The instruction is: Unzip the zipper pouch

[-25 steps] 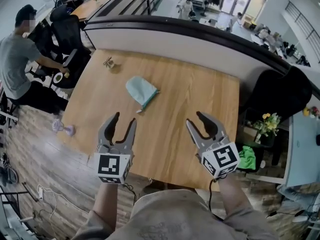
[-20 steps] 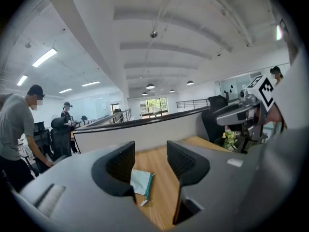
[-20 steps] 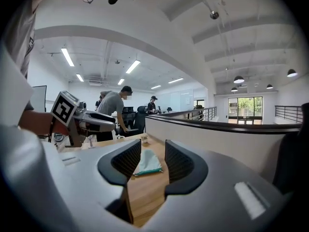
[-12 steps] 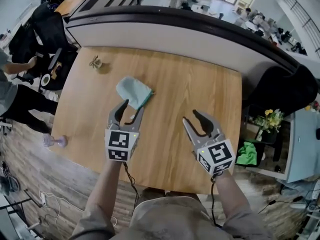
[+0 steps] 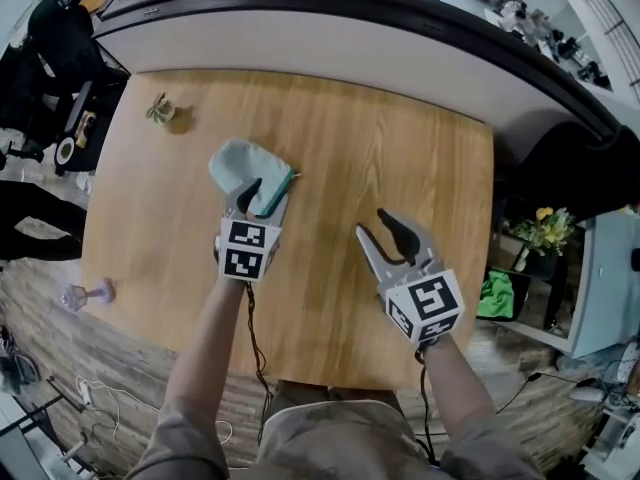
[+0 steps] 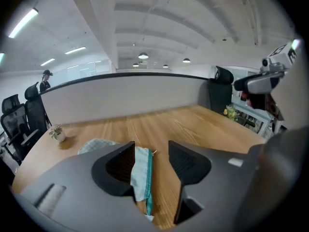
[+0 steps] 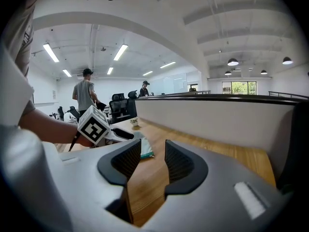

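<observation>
Tongs both open: left gripper [image 5: 262, 193] jaws just been opening, now wide, straddling zip edge of pouch [image 5: 240, 163], not clamped. Right gripper [image 5: 375, 225] jaws apart, only wood betw. Pouch is soft pale-teal fabric, crumpled, darker teal zipper [image 6: 148, 178], flat on table [image 5: 400, 148], smooth light woodgrain. Small potted plant [image 5: 160, 109] at far-left corner. Curved white partition [image 5: 350, 48] w/ dark cap behind.

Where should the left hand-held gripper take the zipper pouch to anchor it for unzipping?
Near end of the zipper pouch, fabric beside the darker zipper strip, approached low from the person's side. It lies flat, zipper running in line with the left hand-held gripper; its jaws, just opening wider, straddle that end unclamped. Pull seems at the far end.
</observation>
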Motion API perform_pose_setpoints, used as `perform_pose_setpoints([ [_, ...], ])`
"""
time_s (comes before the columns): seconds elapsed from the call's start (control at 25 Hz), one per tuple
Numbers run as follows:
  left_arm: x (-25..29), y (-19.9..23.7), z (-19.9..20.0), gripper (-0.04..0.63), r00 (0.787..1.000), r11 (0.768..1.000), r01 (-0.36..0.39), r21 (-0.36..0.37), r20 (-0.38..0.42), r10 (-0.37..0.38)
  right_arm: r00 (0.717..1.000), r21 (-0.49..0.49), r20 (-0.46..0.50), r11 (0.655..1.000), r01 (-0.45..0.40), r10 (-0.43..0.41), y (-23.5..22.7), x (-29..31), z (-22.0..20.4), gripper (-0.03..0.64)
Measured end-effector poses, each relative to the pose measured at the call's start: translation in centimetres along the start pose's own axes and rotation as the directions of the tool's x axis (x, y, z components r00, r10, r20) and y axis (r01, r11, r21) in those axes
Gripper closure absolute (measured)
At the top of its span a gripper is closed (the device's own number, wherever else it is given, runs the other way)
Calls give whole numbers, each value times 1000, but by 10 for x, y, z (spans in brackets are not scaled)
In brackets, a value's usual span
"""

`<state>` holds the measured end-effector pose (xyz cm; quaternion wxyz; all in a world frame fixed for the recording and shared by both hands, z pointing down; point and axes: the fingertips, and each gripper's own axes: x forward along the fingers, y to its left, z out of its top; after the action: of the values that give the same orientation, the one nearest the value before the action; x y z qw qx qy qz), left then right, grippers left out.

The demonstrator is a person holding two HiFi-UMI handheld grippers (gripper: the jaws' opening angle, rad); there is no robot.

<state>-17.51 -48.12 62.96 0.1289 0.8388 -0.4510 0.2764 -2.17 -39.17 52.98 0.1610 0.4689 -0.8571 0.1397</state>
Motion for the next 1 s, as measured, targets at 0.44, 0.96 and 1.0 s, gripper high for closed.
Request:
perform_pose_setpoints([
  [0.44, 70, 5, -86, 425, 972, 999, 5, 50, -235, 7, 996, 42, -86, 999, -5, 8, -5, 14, -50, 453],
  [0.96, 32, -20, -90, 557, 964, 990, 140, 25, -232, -130, 993, 44, -111, 999, -29, 34, 12, -2, -62, 453],
  [1.0, 21, -22, -84, 557, 966, 988, 153, 18, -213, -146, 993, 41, -109, 999, -31, 36, 14, -5, -59, 453],
])
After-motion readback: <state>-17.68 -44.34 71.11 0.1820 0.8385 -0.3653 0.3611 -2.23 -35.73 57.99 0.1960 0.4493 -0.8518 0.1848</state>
